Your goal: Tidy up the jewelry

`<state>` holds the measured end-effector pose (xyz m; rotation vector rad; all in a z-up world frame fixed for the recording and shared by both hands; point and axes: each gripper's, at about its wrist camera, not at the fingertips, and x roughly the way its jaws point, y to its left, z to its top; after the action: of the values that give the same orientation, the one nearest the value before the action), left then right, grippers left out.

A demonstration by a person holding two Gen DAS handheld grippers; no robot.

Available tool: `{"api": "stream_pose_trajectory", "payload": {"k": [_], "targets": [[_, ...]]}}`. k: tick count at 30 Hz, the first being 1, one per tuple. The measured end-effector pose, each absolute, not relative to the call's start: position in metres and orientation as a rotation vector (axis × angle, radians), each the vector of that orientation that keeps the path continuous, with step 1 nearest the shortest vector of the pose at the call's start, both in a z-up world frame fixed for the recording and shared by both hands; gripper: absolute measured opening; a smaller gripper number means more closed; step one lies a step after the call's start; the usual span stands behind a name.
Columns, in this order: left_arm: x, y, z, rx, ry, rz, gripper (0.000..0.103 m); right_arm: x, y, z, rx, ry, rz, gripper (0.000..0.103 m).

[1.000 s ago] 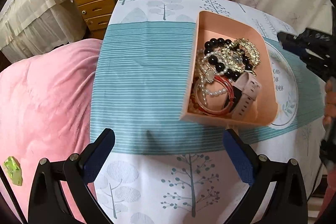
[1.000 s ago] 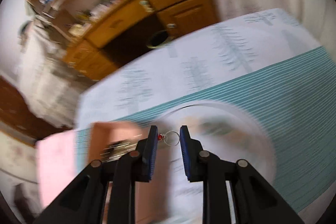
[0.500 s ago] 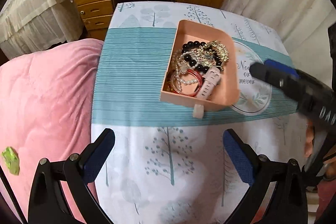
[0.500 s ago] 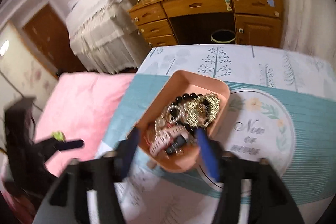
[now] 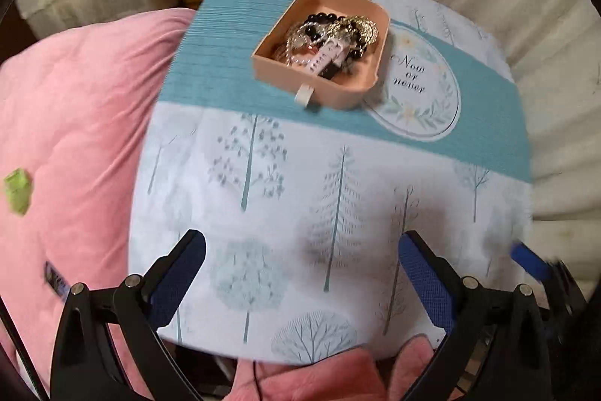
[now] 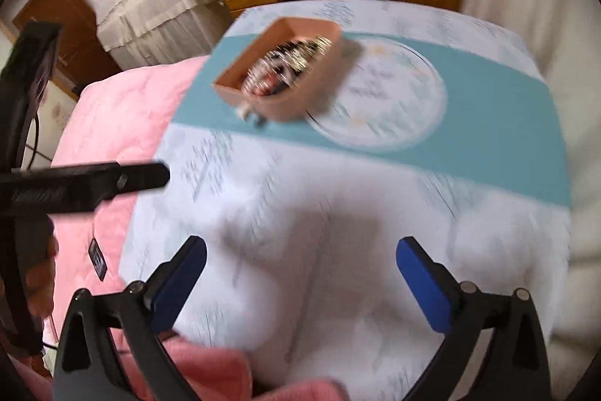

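**Both grippers wide and empty, jewelry gathered in the tray**

I have the left gripper [image 5: 300, 258] hanging above the near, tree-printed part of the tablecloth [image 5: 338, 198], its 2 blue-padded fingers [image 5: 180, 269] spread wide with nothing between them. The right gripper [image 6: 300, 262] is in the same condition: jaws far apart, nothing held, hovering over the near edge of the table. Its view is badly smeared, so I can't read fine detail there.

The jewelry [image 5: 330, 36] sits piled in the peach tray [image 5: 360, 89], which rests on the teal stripe of the cloth, its right corner overlapping the round "Now or never" motif [image 5: 417, 85]. I can make out dark beads, a gold chain piece, pearl-like strands and a pale watch strap lying diagonally on top. A small white tab [image 5: 304, 94] pokes out from the tray's near wall; I judge it's a pull handle, which suggests a drawer insert.

I see no loose pieces on the cloth, so I judge the gathering is finished or very nearly so. With both grippers well apart from the tray and unloaded, I'd read this as a parked stance. A pink quilt [image 5: 75, 123] lies left of the table.
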<state>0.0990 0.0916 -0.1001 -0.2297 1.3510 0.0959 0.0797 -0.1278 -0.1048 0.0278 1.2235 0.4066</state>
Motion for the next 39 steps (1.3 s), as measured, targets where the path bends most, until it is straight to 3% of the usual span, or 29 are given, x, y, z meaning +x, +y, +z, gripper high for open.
{"api": "stream_pose_trajectory", "payload": {"k": [7, 16, 26, 39], "targets": [[0.057, 0.035, -0.07, -0.073, 1.289, 0.061, 0.101, 0.035, -0.187, -0.081, 0.152, 1.193, 0.248, 0.103], [0.043, -0.02, -0.004, 0.09, 1.079, 0.012, 0.101, 0.017, -0.218, -0.026, 0.205, 1.122, 0.184, 0.103], [0.007, -0.009, -0.008, -0.081, 1.024, 0.029, 0.102, -0.007, -0.199, -0.007, 0.075, 0.975, 0.206, 0.103], [-0.008, -0.024, -0.006, -0.042, 0.989, 0.064, 0.102, -0.014, -0.205, -0.002, 0.044, 0.924, 0.211, 0.103]]}}
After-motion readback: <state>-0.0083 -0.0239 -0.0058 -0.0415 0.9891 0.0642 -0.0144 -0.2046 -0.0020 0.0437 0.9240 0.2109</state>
